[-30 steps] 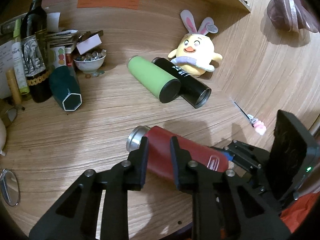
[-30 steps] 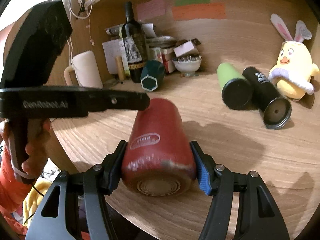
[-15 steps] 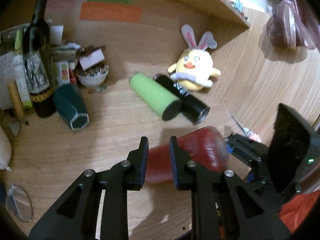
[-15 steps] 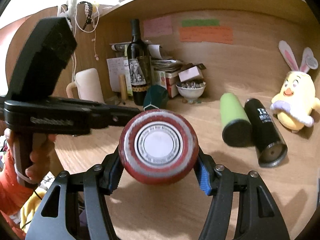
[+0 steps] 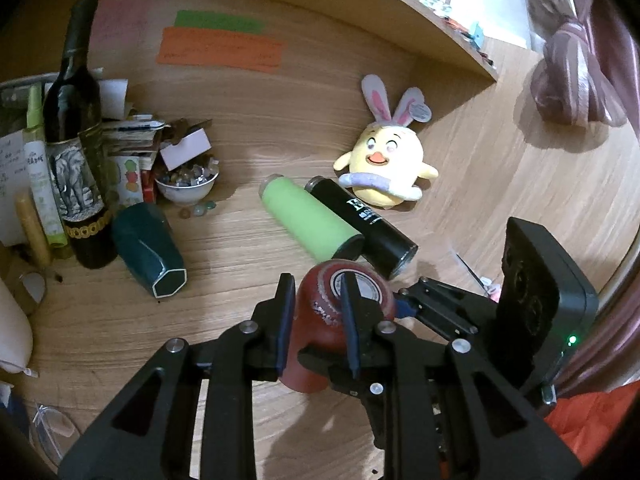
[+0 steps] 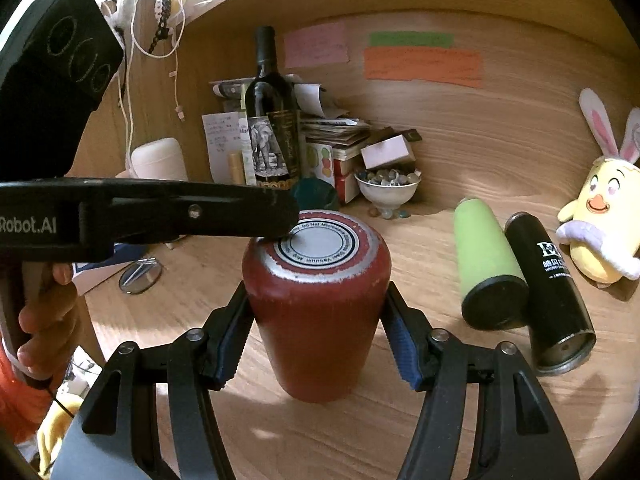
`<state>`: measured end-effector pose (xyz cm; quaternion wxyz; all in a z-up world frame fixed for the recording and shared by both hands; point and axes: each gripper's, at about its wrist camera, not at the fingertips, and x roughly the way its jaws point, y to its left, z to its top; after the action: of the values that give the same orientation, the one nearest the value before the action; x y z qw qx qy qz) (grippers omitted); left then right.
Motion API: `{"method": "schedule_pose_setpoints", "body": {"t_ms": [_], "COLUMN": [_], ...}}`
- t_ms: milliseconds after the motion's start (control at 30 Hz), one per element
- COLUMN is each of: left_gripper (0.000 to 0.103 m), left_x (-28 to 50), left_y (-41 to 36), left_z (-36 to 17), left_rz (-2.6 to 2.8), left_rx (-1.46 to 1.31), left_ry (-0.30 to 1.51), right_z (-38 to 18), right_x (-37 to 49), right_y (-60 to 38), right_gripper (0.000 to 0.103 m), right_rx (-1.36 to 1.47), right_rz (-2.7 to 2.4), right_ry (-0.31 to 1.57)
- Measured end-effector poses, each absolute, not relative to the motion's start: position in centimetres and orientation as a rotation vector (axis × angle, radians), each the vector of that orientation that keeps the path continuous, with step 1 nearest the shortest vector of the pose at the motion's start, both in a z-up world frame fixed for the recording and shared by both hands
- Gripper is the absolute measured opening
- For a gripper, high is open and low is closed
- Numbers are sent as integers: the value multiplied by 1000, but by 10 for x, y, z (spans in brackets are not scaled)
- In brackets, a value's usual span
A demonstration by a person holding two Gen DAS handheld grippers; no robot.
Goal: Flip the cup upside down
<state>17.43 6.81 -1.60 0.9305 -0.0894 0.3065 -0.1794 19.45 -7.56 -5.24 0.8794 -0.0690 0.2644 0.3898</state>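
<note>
Left wrist view: the red cup (image 5: 320, 332) stands inverted on the wooden tabletop (image 5: 224, 248), its worn silver base with a round label facing up. The left gripper (image 5: 316, 300) hangs over that base with its fingers (image 5: 285, 320) set narrow and gripping nothing — whether they touch the base is hard to tell here. Beyond lie a green bottle (image 5: 308, 222) and a black bottle (image 5: 364, 220) side by side, with a chick plush toy (image 5: 386, 164) behind them. A dark green cup (image 5: 150, 250) lies on its side near a wine bottle (image 5: 74, 136).

Right wrist view: the right gripper (image 6: 316, 330) holds the red cup (image 6: 316, 316) around its body, blue-padded fingers (image 6: 402, 340) pressed to either side. The cup's mouth rests on the tabletop (image 6: 432, 396). The left gripper (image 6: 280, 216) reaches in from the left, its tip at the edge of the upturned base — held in a hand (image 6: 44, 320).
</note>
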Motion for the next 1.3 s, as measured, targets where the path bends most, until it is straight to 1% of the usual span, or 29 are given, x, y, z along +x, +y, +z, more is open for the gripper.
{"method": "schedule_pose_setpoints", "body": {"t_ms": [67,233,267,433,600,667,700,733,767,833,867,933,967,1033,1100,1200,1233,1300], "left_gripper": [22,33,34,35,35,37,41,47,50,62,65,75,77,91,99,102,102,103], "left_x": [175,173,172,169,153,141,136,131,123,108,98,87,80,68,55,38,32,21], "left_y": [73,77,76,70,66,64,64,63,61,57,54,50,47,42,36,27,23,16], "left_z": [-17,-19,-19,-15,0,8,10,12,15,18,18,18,18,17,16,16,16,15], "left_rz": [-363,-349,-342,-305,-293,-275,-270,-263,-247,-213,-194,-168,-151,-119,-88,-41,-30,-17], "left_rx": [-196,-202,-198,-155,-139,-130,-128,-125,-118,-107,-104,-101,-98,-92,-88,-62,-56,-46], "left_ry": [628,626,623,618,566,539,528,518,501,471,454,437,427,412,389,359,350,337], "right_z": [-53,-55,-55,-53,-40,-33,-29,-25,-22,-14,-11,-4,-1,5,8,12,13,14], "right_x": [195,198,198,192,181,177,173,170,166,159,155,148,144,135,125,112,107,98], "right_y": [-72,-71,-72,-78,-97,-106,-112,-118,-124,-137,-143,-154,-159,-168,-176,-184,-188,-195], "right_gripper": [59,61,61,61,62,66,69,75,78,82,84,86,86,89,90,93,102,103], "right_rx": [-154,-141,-133,-131,-112,-102,-96,-88,-78,-59,-49,-29,-23,-18,-17,-21,-20,-6], "right_rz": [810,826,830,832,814,802,795,786,776,758,753,742,736,723,711,685,670,653], "right_ry": [551,575,581,589,558,545,536,524,511,487,477,461,454,441,427,410,404,384]}}
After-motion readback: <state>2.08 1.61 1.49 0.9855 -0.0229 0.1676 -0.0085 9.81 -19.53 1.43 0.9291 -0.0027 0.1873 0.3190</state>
